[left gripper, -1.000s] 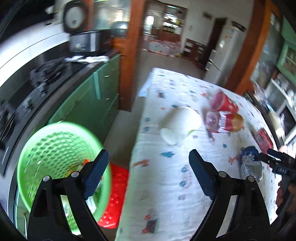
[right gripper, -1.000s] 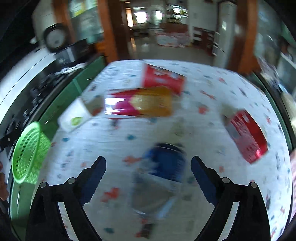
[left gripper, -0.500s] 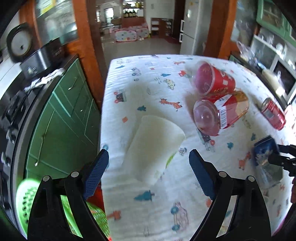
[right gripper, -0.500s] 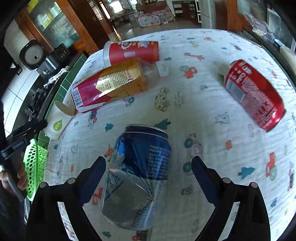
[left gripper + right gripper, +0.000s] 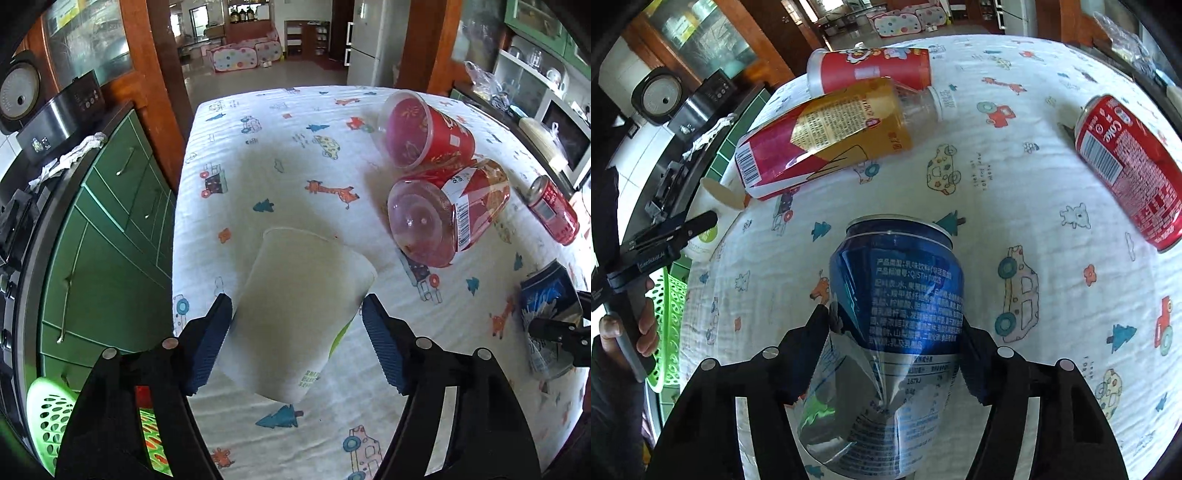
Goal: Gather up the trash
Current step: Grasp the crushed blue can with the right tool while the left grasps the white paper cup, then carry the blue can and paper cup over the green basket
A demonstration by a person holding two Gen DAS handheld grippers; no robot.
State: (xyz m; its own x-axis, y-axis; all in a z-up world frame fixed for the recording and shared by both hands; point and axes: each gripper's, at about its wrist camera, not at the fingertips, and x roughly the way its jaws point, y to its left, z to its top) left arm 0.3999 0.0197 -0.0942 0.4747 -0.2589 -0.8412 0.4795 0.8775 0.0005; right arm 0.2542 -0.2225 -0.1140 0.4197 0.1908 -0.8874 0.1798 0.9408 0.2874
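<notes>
My left gripper (image 5: pixel 297 345) straddles the white paper cup (image 5: pixel 301 314), which lies on its side on the cartoon-print tablecloth (image 5: pixel 258 155) with its mouth pointing toward twelve o'clock; the left blue pad touches the cup's wall, the right pad looks just beside it, and I cannot tell whether the cup is truly pinched yet; my right gripper (image 5: pixel 894 347) is pressed onto the dented blue can (image 5: pixel 886 332), both pads against its crumpled sides, the can's top rim pointing to twelve o'clock away from me; in the left wrist view that same can sits at about three o'clock with my right gripper's dark fingers on it; the green perforated basket (image 5: pixel 48 413) stands off the table edge at about eight o'clock in the left view, beside something red, and I cannot make out what lies inside it; on the cloth I count one paper cup, one blue can, one red cola can (image 5: pixel 1126 170) lying at two o'clock of my right gripper, one red tub (image 5: pixel 424 131) on its side with its clear mouth toward me, and one plastic bottle (image 5: pixel 827 136) with a red-and-orange label touching that tub; five pieces in all; a green cabinet (image 5: pixel 110 229) runs along nine o'clock.
</notes>
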